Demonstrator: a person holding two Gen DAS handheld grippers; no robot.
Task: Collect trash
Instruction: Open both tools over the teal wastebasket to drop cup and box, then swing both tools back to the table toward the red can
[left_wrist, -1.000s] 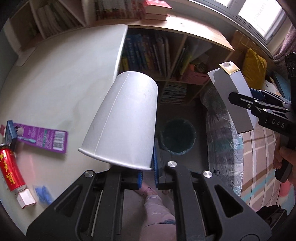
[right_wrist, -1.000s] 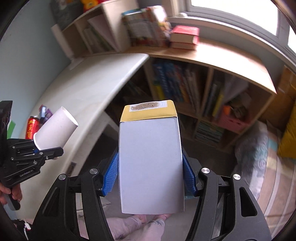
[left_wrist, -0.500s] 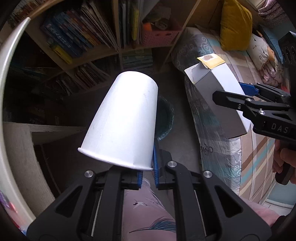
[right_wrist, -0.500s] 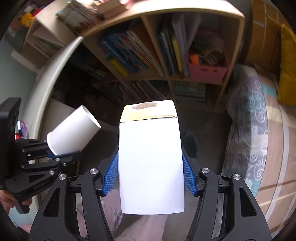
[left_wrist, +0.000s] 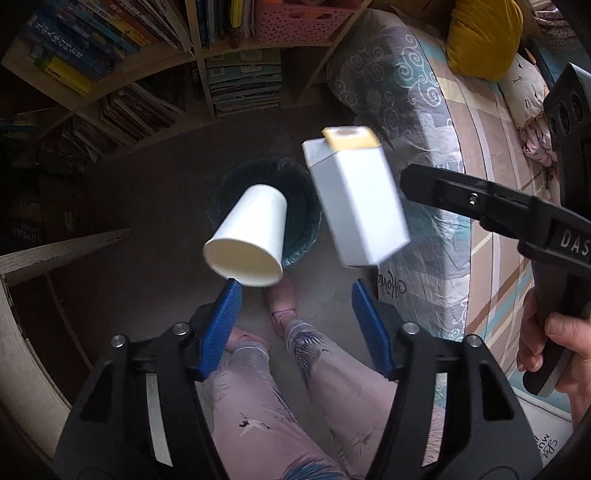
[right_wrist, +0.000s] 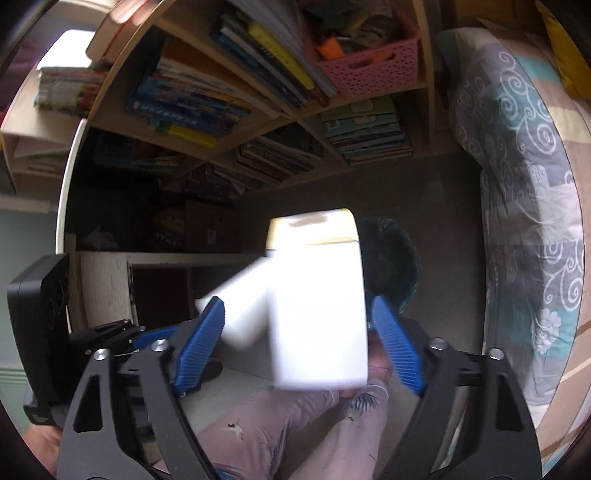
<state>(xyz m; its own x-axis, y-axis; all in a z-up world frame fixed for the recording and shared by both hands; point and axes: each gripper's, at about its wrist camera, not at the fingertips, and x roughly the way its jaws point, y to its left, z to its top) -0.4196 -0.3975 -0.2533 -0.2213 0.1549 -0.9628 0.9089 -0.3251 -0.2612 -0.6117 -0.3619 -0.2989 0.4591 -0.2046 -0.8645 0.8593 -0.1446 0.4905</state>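
The left hand-held gripper (left_wrist: 295, 291) is opening, its blue pads spread well apart and gripping nothing; the white paper cup (left_wrist: 248, 242) hangs loose just past the left pad, mouth toward the camera, over the dark-lined trash bin (left_wrist: 299, 236) on the floor. The right hand-held gripper (right_wrist: 295, 317) is opening too, pads wide, with the white carton (right_wrist: 317, 306) blurred between them, its right edge by one pad, above the bin. The right gripper's black arm reads "DAS" in the left view.
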